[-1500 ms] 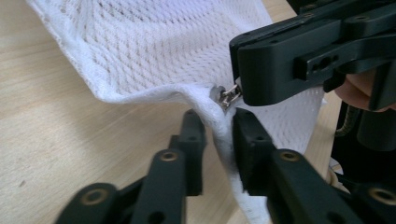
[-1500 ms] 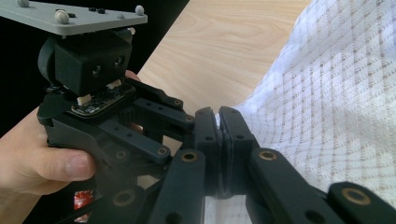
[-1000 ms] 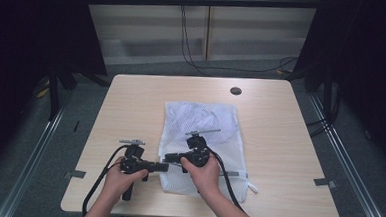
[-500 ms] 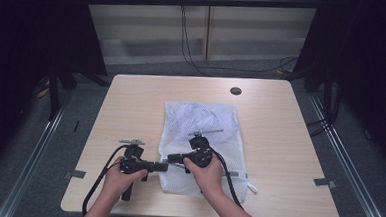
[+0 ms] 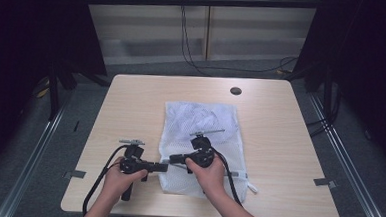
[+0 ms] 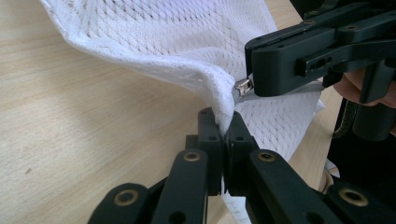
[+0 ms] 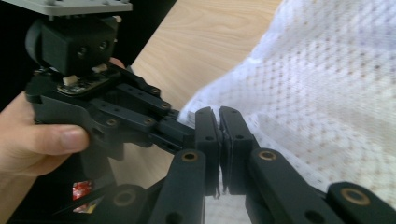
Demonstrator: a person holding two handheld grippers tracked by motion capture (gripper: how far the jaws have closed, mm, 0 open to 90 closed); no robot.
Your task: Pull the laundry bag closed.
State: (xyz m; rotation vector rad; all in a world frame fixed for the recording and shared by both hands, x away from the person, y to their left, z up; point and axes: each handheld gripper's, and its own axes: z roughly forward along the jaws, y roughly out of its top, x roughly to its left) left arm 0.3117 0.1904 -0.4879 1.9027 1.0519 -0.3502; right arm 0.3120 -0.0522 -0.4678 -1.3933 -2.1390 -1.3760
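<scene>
mesh bag (image 5: 202,139) lay flat on tabletop (image 5: 131,105), centre toward 6 o'clock | left tool (image 5: 162,167) at bag's 8 o'clock corner, jaws pressed together pinching a raised fold of mesh | right tool (image 5: 172,159) just beside it, jaws pressed together on the silver zipper pull (image 6: 241,87) | tools pointed tip to tip

You've got no readable text, labels, brands, numbers or signs here: nothing legible on the bench (image 5: 131,110), the white mesh bag (image 5: 200,124) or either pair of tongs.
</scene>
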